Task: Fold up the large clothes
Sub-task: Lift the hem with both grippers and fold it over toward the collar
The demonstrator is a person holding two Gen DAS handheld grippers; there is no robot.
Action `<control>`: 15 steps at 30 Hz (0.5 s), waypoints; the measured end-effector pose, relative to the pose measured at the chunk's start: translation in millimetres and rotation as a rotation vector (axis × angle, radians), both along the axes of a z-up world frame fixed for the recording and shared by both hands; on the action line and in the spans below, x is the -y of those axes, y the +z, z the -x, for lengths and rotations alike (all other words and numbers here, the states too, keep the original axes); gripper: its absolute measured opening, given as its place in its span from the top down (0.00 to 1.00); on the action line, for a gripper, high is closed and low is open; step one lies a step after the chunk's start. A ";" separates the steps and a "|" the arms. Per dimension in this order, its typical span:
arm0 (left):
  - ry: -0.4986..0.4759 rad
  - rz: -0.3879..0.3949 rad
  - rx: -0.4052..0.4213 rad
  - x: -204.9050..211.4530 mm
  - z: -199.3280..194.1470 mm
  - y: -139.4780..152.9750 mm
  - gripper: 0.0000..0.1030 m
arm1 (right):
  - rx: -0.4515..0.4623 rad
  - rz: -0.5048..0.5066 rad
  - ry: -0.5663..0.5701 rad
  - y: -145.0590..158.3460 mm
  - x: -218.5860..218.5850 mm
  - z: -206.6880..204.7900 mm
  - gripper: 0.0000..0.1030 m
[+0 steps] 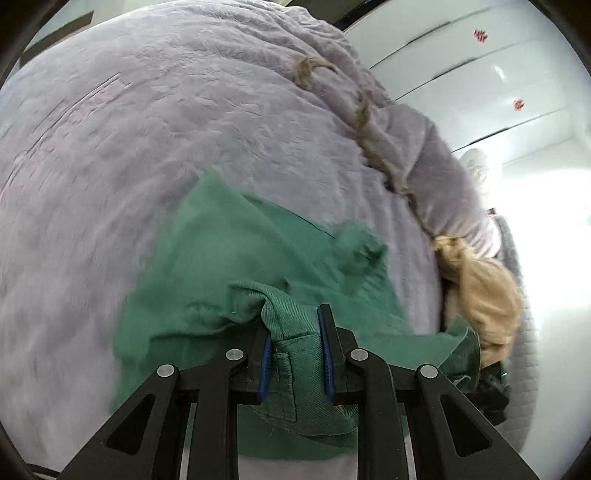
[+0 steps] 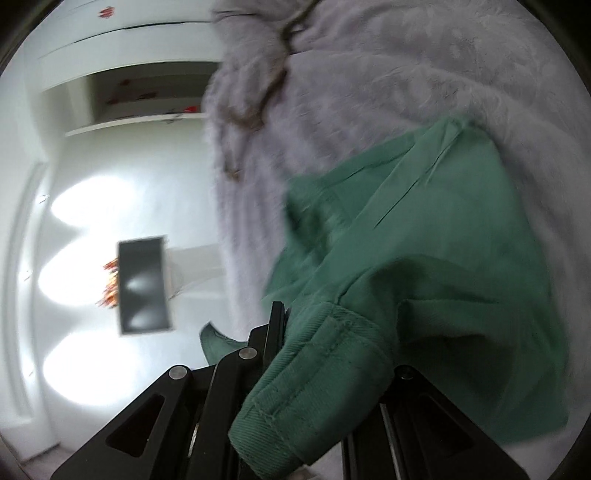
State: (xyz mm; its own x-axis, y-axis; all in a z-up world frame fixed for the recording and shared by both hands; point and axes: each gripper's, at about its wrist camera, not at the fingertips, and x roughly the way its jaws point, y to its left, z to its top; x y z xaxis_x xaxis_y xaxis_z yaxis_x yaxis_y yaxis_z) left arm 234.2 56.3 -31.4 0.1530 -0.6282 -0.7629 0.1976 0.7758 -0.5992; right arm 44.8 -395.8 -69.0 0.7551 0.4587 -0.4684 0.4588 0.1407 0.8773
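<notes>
Green twill, a pair of trousers or a like garment [image 1: 236, 258], lies spread over a lilac plush blanket [image 1: 147, 129], and no brand, label or readable writing shows on it in either view. The only marks anywhere are small red shapes on the white cupboard doors [image 1: 480, 36], too blurred to read.

Seen from the left wrist, the left gripper [image 1: 295, 354] has its blue-padded fingers [image 1: 265, 365] set narrow on a hemmed edge of the green cloth, which is bunched between them and hangs below; a belt loop or tab sits just inside the left pad. The rest of the garment runs away from the fingers across the blanket. A tan furry thing [image 1: 484, 291] lies at the blanket's right edge, and a brownish braided cord [image 1: 364, 122] crosses the plush above it.

From the right wrist, the right gripper [image 2: 295, 354] is nearly closed on a thick stitched band of the same garment [image 2: 424, 240], which drapes over and hides the right finger; the cloth fans out beyond toward the blanket [image 2: 369, 74]. A dark rectangular panel [image 2: 144, 284] stands on the white floor at the left.
</notes>
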 end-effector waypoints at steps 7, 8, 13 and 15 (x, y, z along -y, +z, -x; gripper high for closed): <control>-0.080 -0.164 0.025 40.2 -38.1 -58.8 0.77 | -0.104 0.007 -0.049 -59.3 12.5 -41.4 0.88; -0.090 -0.183 0.033 43.4 -40.6 -64.2 0.77 | -0.105 0.009 -0.055 -64.0 13.7 -43.7 0.88; -0.105 -0.148 -0.002 36.2 -47.5 -70.7 0.73 | -0.086 -0.026 -0.099 -72.7 16.3 -35.9 0.66; -0.113 -0.133 -0.006 31.9 -46.8 -62.2 0.73 | -0.058 0.004 -0.133 -58.2 18.2 -28.0 0.35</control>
